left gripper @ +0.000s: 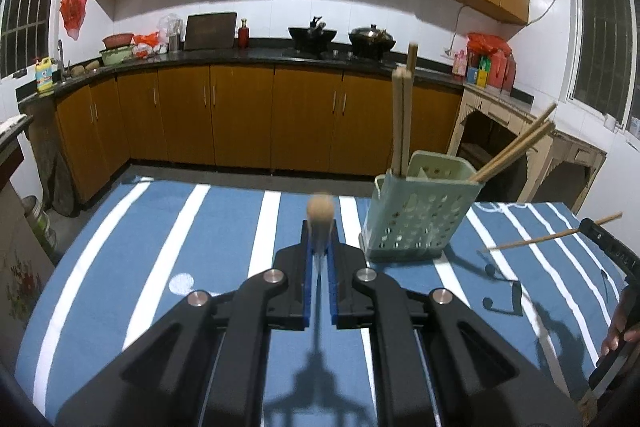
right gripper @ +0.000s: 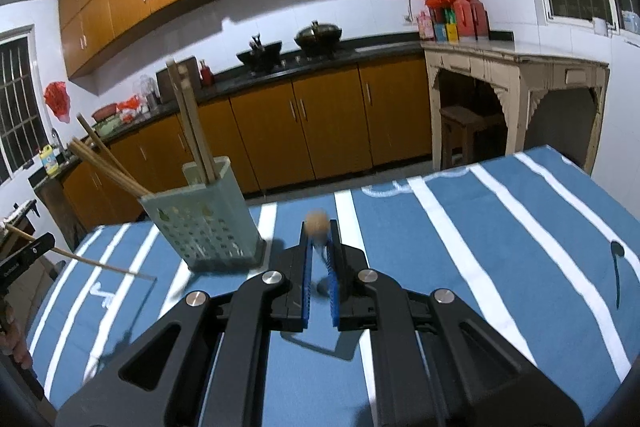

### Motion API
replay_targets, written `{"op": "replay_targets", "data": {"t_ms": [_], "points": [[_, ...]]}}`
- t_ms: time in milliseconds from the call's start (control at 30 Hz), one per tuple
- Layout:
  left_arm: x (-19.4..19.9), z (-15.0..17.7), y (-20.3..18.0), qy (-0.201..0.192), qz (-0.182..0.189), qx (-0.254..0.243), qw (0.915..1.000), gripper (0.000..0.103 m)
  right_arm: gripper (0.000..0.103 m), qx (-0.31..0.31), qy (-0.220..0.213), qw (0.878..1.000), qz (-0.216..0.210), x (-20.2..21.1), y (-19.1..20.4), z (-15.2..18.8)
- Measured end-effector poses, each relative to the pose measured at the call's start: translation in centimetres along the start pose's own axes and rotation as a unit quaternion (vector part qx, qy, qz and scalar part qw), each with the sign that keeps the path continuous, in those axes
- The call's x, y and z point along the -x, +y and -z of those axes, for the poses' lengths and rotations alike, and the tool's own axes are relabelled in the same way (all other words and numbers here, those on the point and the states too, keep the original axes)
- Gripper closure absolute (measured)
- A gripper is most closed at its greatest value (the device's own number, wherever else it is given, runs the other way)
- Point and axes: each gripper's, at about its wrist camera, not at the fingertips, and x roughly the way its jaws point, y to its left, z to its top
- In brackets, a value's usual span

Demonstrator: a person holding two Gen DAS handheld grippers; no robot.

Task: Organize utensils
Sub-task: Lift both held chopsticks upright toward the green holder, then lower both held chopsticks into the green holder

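A pale green perforated holder point(left gripper: 416, 211) stands on the striped desk point(left gripper: 160, 227), holding upright and leaning chopsticks point(left gripper: 402, 115). One chopstick point(right gripper: 316, 223) is pinched in each closed claw, left claw point(left gripper: 319, 247) and right claw point(right gripper: 318, 247), its long axis pointing forward, end-on to the camera

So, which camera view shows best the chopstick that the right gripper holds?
The left wrist view: there the chopstick shows along its length, clamped in the right gripper beside the green holder. The right wrist view shows only its blurred end, seen head-on between the blue pads.
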Motion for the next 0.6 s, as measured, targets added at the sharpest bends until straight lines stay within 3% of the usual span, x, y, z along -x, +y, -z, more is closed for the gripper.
{"op": "replay_targets", "data": {"t_ms": [367, 600], "points": [[2.3, -2.7, -1.3, -0.034, 0.023, -0.018, 0.9990, 0.096, 0.095, 0.004, -0.032, 0.998, -0.046, 1.9, 1.9, -3.7], [4.8, -6.9, -3.6, -0.091, 0.068, -0.016, 0.9935, 0.096, 0.095, 0.016, -0.106, 0.989, -0.106, 5.2, 5.3, -8.0]]}}
